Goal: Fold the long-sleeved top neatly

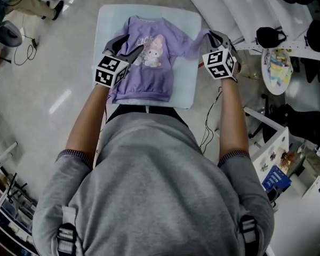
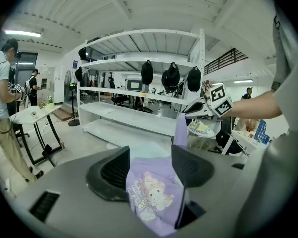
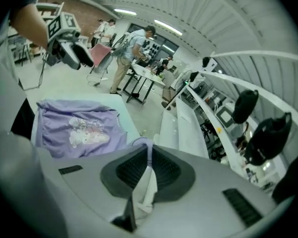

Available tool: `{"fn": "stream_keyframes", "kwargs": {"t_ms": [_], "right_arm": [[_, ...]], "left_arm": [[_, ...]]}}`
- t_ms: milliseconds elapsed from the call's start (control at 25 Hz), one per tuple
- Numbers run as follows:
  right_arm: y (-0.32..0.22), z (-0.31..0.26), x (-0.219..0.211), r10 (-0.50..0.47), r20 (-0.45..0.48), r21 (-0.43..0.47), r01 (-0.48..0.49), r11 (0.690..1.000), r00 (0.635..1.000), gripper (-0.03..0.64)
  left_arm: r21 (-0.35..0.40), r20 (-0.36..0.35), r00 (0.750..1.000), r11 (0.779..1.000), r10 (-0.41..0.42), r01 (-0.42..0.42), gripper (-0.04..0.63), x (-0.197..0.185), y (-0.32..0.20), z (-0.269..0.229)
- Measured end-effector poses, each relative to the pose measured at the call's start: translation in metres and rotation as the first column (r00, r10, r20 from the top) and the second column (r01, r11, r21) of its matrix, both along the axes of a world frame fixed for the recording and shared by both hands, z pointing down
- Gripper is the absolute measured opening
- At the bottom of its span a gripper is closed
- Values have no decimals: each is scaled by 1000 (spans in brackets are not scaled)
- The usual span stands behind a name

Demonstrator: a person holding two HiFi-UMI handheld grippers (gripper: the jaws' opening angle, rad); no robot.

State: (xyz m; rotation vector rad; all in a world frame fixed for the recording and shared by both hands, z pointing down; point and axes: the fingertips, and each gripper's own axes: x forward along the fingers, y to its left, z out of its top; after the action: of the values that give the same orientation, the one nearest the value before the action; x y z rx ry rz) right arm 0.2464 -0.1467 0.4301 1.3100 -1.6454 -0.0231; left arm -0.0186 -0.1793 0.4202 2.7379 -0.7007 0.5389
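The purple long-sleeved top (image 1: pixel 149 71) lay face up, cartoon print showing, on the pale blue counter (image 1: pixel 109 17). The right claw (image 3: pixel 149 150) was clamped shut on the end of the sleeve (image 1: pixel 195 39) at the person's right, holding it lifted off the counter, apparently so it could be carried across the body for a first fold. The left claw (image 2: pixel 150 148), jaws apart and gripping nothing, hovered over the top's opposite side, seemingly ready to steady it.

Left gripper (image 2: pixel 150 165): fingers apart, gripping nothing, tilted slightly down. Right gripper (image 3: pixel 149 166): fingers pinched shut on sleeve (image 1: pixel 194 42), angled more steeply down.
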Motion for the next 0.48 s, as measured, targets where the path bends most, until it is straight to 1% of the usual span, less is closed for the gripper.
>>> {"fn": "stream_keyframes", "kwargs": {"t_ms": [80, 160, 280, 480], "right_arm": [[-12, 6, -17, -56, -74, -17, 54, 998, 996, 35], [-24, 13, -34, -105, -115, -38, 102, 994, 988, 35], [-41, 25, -57, -164, -139, -65, 156, 986, 977, 35], [-70, 46, -96, -236, -140, -93, 225, 970, 962, 35]], "left_arm": [[5, 2, 1000, 1000, -5, 5, 291, -8, -7, 0], [13, 8, 1000, 1000, -10, 10, 291, -16, -14, 2], [2, 13, 1000, 1000, -24, 24, 291, -28, -23, 7], [-18, 9, 998, 998, -57, 57, 291, -48, -40, 21]]}}
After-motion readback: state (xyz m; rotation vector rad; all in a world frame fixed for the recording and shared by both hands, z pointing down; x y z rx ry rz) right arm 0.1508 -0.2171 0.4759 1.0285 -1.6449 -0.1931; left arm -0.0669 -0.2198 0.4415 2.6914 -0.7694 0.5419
